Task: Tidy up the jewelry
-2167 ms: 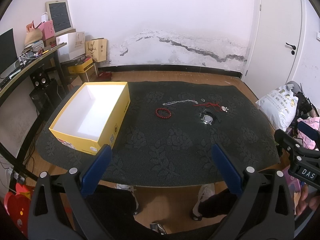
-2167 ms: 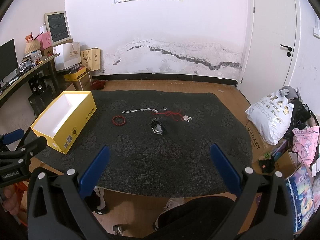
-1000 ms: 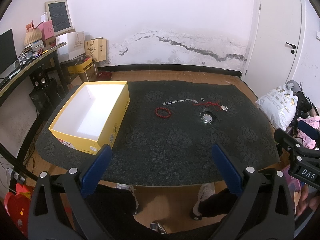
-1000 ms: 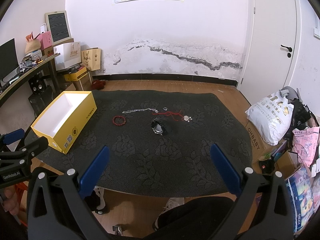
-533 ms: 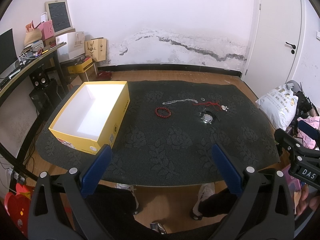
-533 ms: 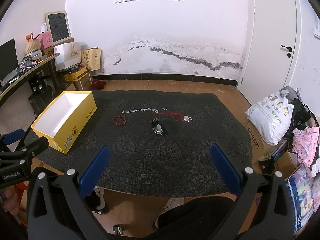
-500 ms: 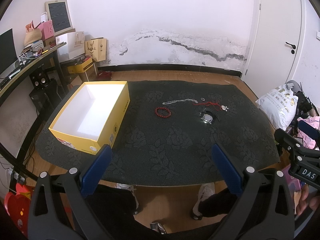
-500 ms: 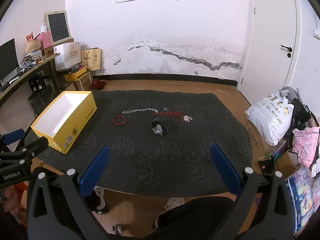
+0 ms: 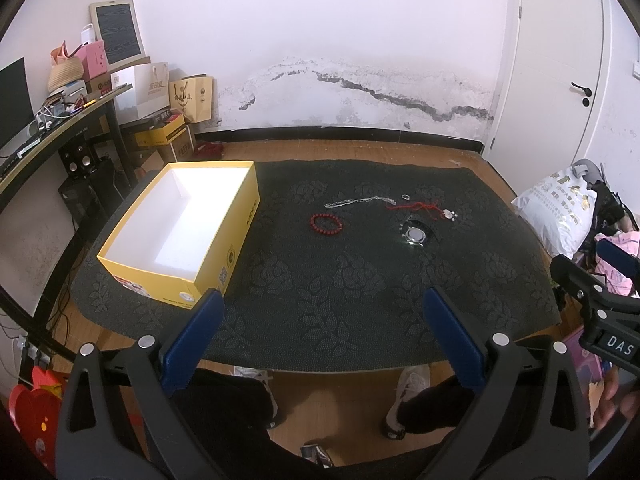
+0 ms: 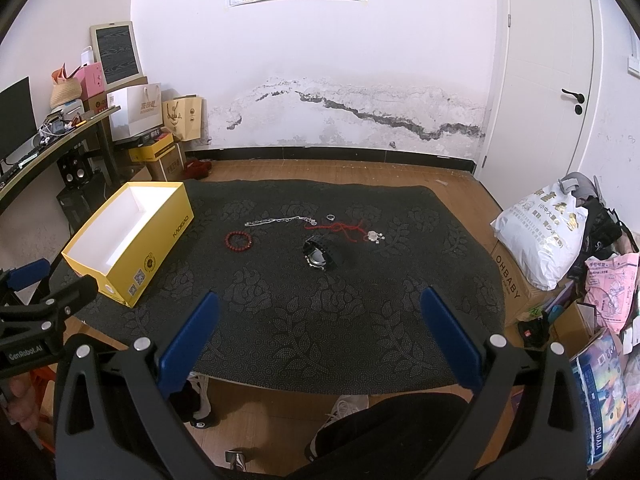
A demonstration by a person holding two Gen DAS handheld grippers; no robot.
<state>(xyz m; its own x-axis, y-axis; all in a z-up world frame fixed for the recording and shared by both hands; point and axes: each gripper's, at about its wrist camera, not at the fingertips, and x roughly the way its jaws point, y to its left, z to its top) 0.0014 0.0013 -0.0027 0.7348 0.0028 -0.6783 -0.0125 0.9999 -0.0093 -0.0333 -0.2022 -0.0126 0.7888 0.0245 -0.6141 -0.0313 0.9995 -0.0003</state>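
A cracked white wall backs the dark floral counter (image 9: pixel 320 280). From the left wrist: left gripper (image 9: pixel 320 334) released, holding nothing, near edge; yellow box (image 9: pixel 176 224) left, red bracelet (image 9: pixel 326 224) mid-counter. From the right wrist: right gripper (image 10: pixel 316 330) spread wide too; watch (image 10: pixel 320 255), silver chain (image 10: pixel 276 221), red cord (image 10: pixel 348 230) centre. Best to descend straight onto the beads, pinching across the loop.

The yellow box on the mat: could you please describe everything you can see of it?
The yellow box is an open, lidless rectangular carton, seemingly cardboard, yellow outside and plain white inside, with nothing visible in it. Small printed marks and lettering run along its long side. It sits flat at the left end of the dark patterned mat, apart from the red bead bracelet and the other jewelry. Neither pair of tongs touches it.
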